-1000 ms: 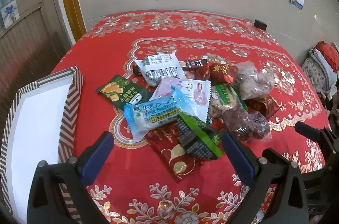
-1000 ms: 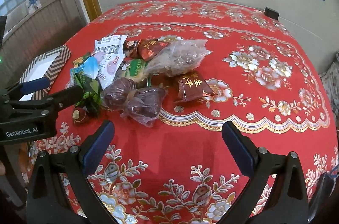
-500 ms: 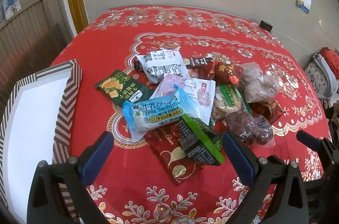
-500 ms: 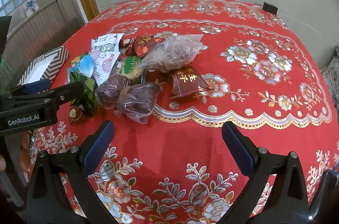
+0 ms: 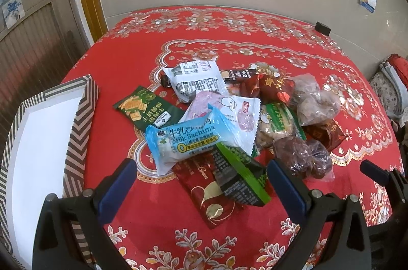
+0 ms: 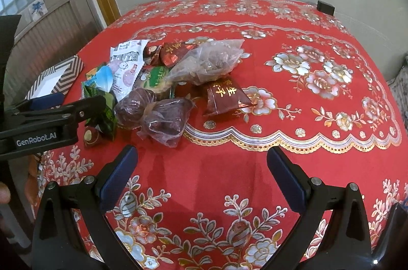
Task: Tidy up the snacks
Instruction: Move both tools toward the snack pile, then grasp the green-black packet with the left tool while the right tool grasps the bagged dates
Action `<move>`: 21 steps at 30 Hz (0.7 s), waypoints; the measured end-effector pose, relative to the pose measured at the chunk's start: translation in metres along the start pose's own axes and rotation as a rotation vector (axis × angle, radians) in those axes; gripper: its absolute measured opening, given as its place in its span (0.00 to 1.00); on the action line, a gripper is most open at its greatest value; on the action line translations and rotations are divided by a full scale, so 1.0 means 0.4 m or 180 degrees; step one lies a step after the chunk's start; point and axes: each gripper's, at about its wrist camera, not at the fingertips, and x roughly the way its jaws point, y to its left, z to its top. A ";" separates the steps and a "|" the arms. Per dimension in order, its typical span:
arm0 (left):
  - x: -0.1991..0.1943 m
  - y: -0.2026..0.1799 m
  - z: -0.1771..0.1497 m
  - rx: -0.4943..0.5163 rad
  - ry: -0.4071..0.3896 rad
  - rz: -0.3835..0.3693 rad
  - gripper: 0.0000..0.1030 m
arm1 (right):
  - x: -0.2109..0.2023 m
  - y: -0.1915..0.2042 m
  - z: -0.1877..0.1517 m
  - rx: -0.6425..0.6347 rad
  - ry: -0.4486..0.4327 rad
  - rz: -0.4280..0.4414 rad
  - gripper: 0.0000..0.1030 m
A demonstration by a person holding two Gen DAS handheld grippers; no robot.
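Snacks sit heaped mid-table on the red cloth point(image 5: 122, 71), and the left gripper point(image 5: 201, 183) hovers low over the near edge of the pile, jaws wide apart and holding nothing. Between its blue pads point(image 5: 116, 189) lie a green pack point(image 5: 241, 179) and a dark red pouch point(image 5: 206, 196), with the blue Sachima bar point(image 5: 188, 139) just beyond, lying across a white-pink pack point(image 5: 229, 111). Left of the heap, a striped tray point(image 5: 79, 129) waits with its white floor bare. The right gripper point(image 6: 202, 176) hangs over open cloth, jaws spread too, nothing between them. Ahead of it sit two bagged dark plums point(image 6: 158, 114), a red packet point(image 6: 224, 97) just beside them, and a clear bag point(image 6: 206, 62) behind. A small black box point(image 6: 325, 7) rests at the far edge.
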 end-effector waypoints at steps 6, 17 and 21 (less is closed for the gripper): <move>0.000 -0.002 0.003 0.0018 -0.0019 0.0001 0.94 | 0.003 0.002 -0.002 -0.0026 0.0020 0.0008 0.99; 0.002 -0.023 0.009 0.0109 -0.0004 -0.0036 0.81 | 0.009 -0.004 -0.005 -0.0013 0.0038 0.0024 0.99; 0.012 -0.039 0.008 0.0188 0.0063 -0.0096 0.50 | 0.008 -0.004 -0.004 -0.0019 0.0034 0.0039 0.99</move>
